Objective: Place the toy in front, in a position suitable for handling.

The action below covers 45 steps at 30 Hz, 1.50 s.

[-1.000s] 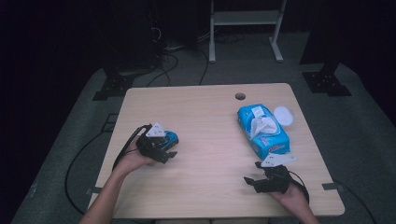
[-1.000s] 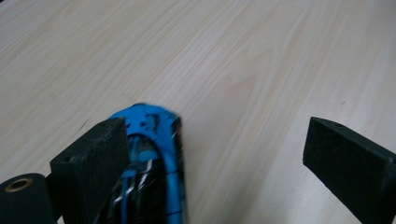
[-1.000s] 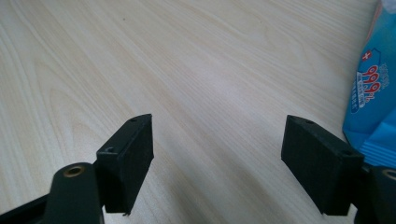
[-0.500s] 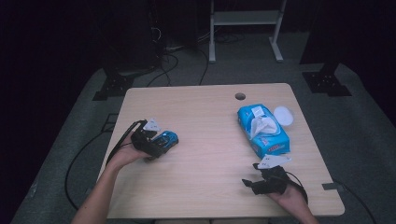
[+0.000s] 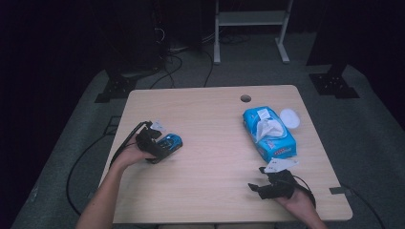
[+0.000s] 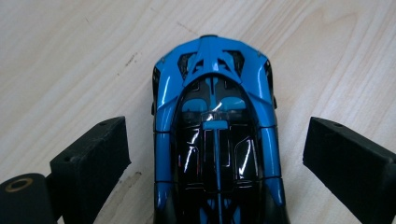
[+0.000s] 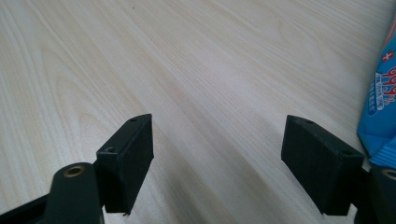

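A light wooden table (image 5: 210, 124) seen from above. At its left side, the left gripper (image 5: 160, 148) sits around a blue and black toy car (image 5: 168, 144) resting on the wood. In the left gripper view the car (image 6: 217, 140) lies lengthwise between the jaws, which stand wide, with bare wood showing on each side of the car.

Near the front right edge, the right gripper (image 5: 261, 187) rests with its jaws wide apart over bare wood, holding nothing.

Just behind it lies a blue wipes pack (image 5: 270, 133), its flap open and a white wipe (image 5: 266, 127) poking out. A white lid (image 5: 290, 118) lies beside the pack.
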Each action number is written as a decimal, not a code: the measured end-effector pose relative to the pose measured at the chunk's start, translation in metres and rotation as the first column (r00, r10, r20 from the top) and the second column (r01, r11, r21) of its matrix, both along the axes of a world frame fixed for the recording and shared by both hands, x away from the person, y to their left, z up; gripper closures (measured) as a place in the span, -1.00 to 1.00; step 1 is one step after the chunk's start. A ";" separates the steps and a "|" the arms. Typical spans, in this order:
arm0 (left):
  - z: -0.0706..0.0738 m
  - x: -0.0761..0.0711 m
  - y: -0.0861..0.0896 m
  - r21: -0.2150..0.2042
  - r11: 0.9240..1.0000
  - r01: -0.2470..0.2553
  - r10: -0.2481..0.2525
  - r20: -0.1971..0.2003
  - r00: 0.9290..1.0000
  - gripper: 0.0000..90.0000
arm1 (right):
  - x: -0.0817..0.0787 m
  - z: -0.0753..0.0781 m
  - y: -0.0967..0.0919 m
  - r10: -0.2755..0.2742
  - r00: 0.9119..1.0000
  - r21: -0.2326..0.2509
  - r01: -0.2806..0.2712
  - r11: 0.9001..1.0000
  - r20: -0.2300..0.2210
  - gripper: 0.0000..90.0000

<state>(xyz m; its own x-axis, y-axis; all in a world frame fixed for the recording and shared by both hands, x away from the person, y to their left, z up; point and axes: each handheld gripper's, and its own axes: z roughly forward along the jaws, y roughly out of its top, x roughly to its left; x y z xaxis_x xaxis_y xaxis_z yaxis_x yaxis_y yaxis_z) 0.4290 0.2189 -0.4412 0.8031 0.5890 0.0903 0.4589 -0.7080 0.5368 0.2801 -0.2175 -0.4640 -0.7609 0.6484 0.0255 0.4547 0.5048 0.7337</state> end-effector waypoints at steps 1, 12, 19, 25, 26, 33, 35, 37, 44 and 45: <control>-0.002 0.000 -0.001 -0.001 1.000 -0.008 0.008 -0.008 1.000 -0.85 | 0.000 0.000 0.000 0.001 1.000 -0.001 -0.001 1.000 0.000 -0.46; -0.011 0.005 -0.001 0.031 0.999 -0.013 0.014 -0.062 0.998 -0.73 | 0.001 -0.001 0.001 0.014 1.000 -0.007 -0.014 1.000 -0.009 -0.46; -0.013 0.009 -0.002 0.052 0.998 -0.020 0.025 -0.102 0.994 -0.66 | 0.000 0.000 0.001 0.019 1.000 -0.009 -0.019 1.000 -0.008 -0.46; -0.012 0.010 -0.001 0.040 0.998 -0.042 0.047 -0.124 0.991 -0.55 | 0.000 -0.001 0.001 0.023 1.000 -0.014 -0.023 1.000 -0.005 -0.46; -0.011 0.009 -0.002 0.042 0.999 -0.033 0.038 -0.124 0.992 -0.46 | 0.000 -0.001 0.001 0.023 1.000 -0.014 -0.023 1.000 -0.005 -0.46; -0.010 0.009 -0.004 0.055 0.997 -0.045 0.052 -0.130 0.990 -0.43 | -0.001 0.000 0.001 0.022 1.000 -0.010 -0.022 1.000 -0.002 -0.46; -0.010 0.009 -0.005 0.060 0.997 -0.047 0.054 -0.126 0.990 -0.43 | -0.001 0.000 0.000 0.020 1.000 -0.009 -0.021 1.000 -0.003 -0.46; -0.010 0.008 -0.005 0.064 0.997 -0.046 0.053 -0.123 0.991 -0.43 | -0.001 0.001 -0.001 0.019 1.000 -0.008 -0.019 1.000 -0.001 -0.46; -0.008 0.006 -0.004 0.068 0.997 -0.036 0.043 -0.113 0.993 -0.42 | -0.001 0.001 -0.003 0.009 1.000 -0.004 -0.009 1.000 -0.001 -0.46; -0.008 0.006 -0.004 0.069 0.997 -0.035 0.042 -0.113 0.993 -0.42 | -0.001 0.001 -0.003 0.009 1.000 -0.005 -0.009 1.000 -0.001 -0.46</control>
<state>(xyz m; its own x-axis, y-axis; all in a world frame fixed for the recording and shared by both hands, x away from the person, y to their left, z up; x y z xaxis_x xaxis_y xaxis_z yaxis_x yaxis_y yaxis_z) 0.4351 0.2153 -0.4492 0.7872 0.6154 0.0394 0.5423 -0.7213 0.4309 0.2792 -0.2203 -0.4626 -0.7667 0.6416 0.0234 0.4512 0.5126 0.7306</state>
